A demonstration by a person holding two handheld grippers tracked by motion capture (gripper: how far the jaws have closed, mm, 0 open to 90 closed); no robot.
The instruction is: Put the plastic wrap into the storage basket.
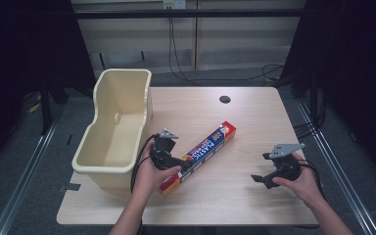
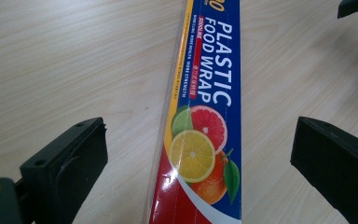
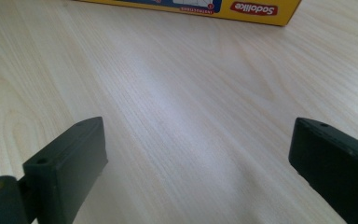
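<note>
A long blue, red and yellow box of plastic food wrap lies diagonally on the wooden table. My left gripper is open and sits over the box's near end; in the left gripper view the box runs between the two spread jaws, neither of them touching it. My right gripper is open over bare table to the right of the box, nothing between its jaws. In the right gripper view the box's yellow side shows at the top edge, well ahead of the jaws.
A cream plastic bin stands on the table's left side, overhanging the left edge, empty inside. A dark round hole sits near the table's far edge. Black curtains and cables lie beyond the table.
</note>
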